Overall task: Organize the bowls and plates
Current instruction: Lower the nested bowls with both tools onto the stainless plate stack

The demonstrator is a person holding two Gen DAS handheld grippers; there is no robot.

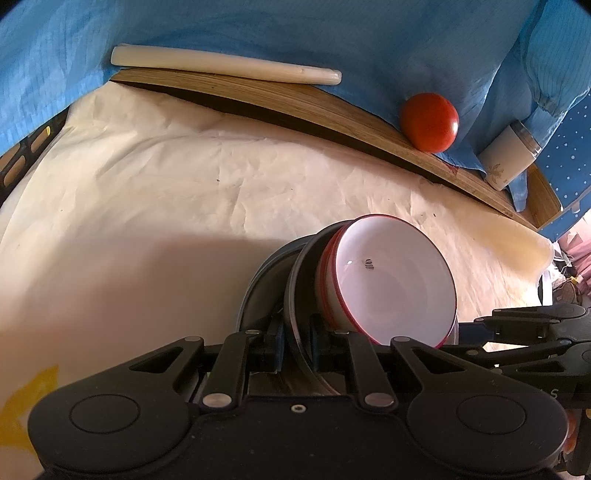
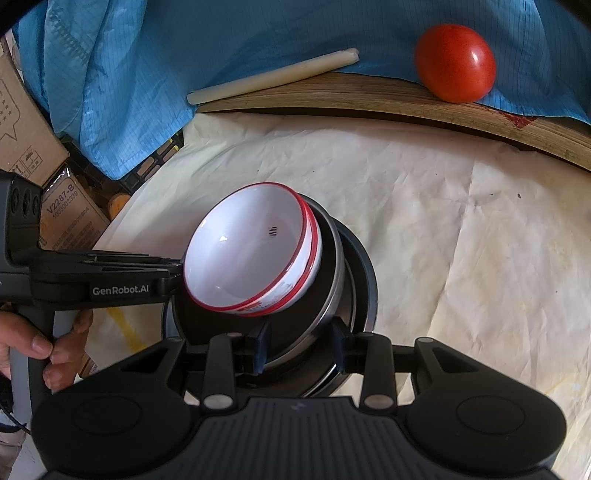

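Two white bowls (image 2: 255, 251) with red rims sit nested together on top of a stack of dark plates (image 2: 354, 280), and the whole pile rests on the cream paper (image 2: 461, 229) that covers the table. Your left claw (image 1: 295, 339) is nearly closed, its blue pads pinching the rim of a dark plate at the near edge of the stack; the bowls lean just to the right of that grip. In the right wrist view this same claw reaches in from the left, its tip touching the near-left side of the top bowl's rim. Your right claw (image 2: 301, 345) stands partly open, its two pads (image 2: 263, 345) straddling the near rim of the plates; you cannot tell from these views whether either pad touches it. Your hand (image 2: 44, 343) grips the handle of the left claw at the lower left of the right wrist view. At the far side, a wooden board (image 2: 369, 96) lies under a blue cloth (image 2: 221, 33), with a red tomato (image 2: 456, 62) on the right and a pale stick (image 2: 273, 75) on the left. A white cup (image 1: 511, 155) lies tipped at the far right.
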